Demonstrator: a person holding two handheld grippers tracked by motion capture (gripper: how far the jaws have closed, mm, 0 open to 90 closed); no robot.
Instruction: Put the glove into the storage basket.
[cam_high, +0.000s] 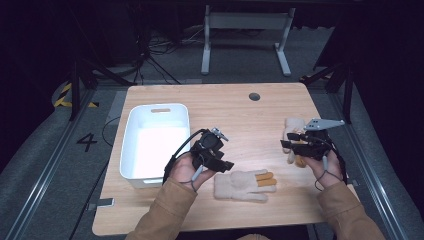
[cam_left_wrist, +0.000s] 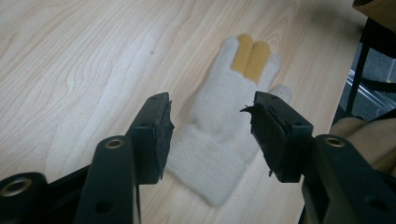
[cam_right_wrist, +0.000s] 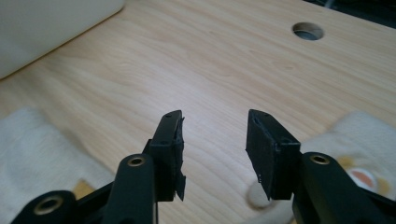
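1. The left gripper (cam_high: 214, 150) has its jaws apart with nothing clamped; in the left gripper view they straddle the cuff end of the near glove (cam_left_wrist: 229, 121) from above without touching it, which looks like a line-up for a pinch on the cuff, the thickest part to catch.

2. The right gripper (cam_high: 295, 142) also has its jaws apart and empty; in the right gripper view bare wood shows between them; the far glove (cam_high: 292, 131) lies under and just beyond them, so I judge it set down there rather than held.

3. The near glove lies flat on the surface (cam_high: 240, 112), cuff toward the left gripper, its fingers and two orange tips pointing away from that gripper toward the right gripper; lying spread, it leaves the cuff edge free to be gripped.

4. The far glove lies well apart from the near glove, to the right gripper's side; keeping the two separate lets each be taken singly.

5. The white bin (cam_high: 156, 142) stands open just beyond the left gripper, on the side away from the near glove; it is probably where the gloves go, hence the short carry.

6. A round hole (cam_high: 254, 96) in the surface sits beyond both gloves.
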